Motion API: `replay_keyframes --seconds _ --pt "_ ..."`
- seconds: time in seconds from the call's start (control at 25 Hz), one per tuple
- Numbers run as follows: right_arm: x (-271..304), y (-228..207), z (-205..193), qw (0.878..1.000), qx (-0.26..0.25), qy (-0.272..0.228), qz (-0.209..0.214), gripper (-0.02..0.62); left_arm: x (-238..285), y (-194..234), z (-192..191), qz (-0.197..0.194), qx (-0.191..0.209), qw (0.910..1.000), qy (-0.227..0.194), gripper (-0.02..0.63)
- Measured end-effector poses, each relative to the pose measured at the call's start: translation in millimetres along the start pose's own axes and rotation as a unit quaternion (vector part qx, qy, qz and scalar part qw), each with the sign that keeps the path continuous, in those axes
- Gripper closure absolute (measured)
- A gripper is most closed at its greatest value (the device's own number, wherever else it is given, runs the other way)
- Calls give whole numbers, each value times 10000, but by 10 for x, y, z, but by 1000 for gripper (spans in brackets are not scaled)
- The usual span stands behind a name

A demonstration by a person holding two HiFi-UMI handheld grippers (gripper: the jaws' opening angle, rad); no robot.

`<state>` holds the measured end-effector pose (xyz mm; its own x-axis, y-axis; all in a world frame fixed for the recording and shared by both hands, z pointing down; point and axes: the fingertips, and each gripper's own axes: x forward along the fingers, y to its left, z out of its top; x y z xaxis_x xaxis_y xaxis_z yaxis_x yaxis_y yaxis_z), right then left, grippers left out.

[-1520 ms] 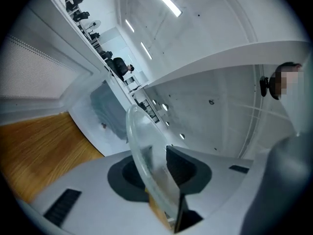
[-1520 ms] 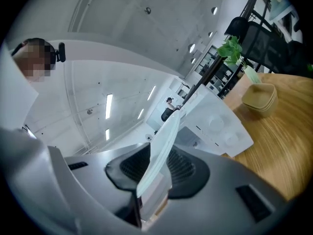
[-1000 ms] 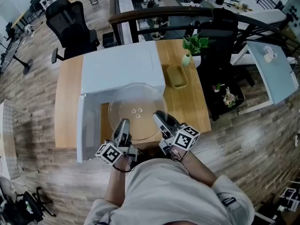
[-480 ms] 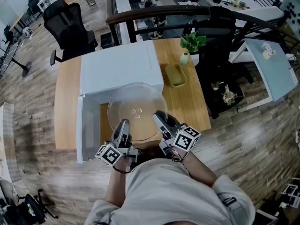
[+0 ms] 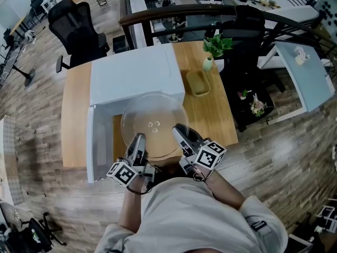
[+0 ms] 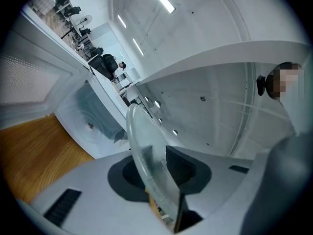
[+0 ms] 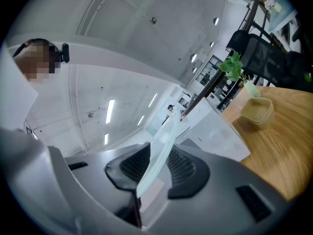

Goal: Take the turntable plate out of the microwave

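- The fingers (image 6: 182, 165) of the left gripper (image 5: 138, 139) are clenched on the rim of the plate (image 5: 154, 124). In the left gripper view the glass edge stands between the two dark pads, pinched on both faces.
- The right gripper (image 5: 180, 132) has its fingers (image 7: 182, 168) clamped on the rim too, with the glass running edge-on between the ribbed pads.
- In the head view the left grip sits at about 7 o'clock on the plate and the right grip at about 5 o'clock. The disc reaches away from both toward 12.
- The plate is clear and round, and is held about level above the worktop (image 5: 75, 115), in front of the microwave (image 5: 134, 74). In the head view its 12 o'clock edge overlaps the front of the microwave's white top.
- The microwave's door (image 5: 95, 144) stands open at 9 o'clock of the plate.
- At 2 o'clock of the plate a tan dish (image 5: 199, 84) lies on the worktop. Just beyond it is a plant (image 5: 217, 49) in a small vase.
- A black chair (image 5: 79, 28) stands on the floor at 11 o'clock, behind the worktop.
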<state>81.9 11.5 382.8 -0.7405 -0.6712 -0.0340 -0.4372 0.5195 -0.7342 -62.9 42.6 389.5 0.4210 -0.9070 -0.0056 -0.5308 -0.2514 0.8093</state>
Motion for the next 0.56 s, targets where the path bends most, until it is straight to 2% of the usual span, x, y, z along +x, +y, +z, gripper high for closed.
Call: replay_keyframes --seconds 0.56 --pt "9 -18 1 9999 -16 106 -108 485 11 82 -34 -59 8 10000 4 492"
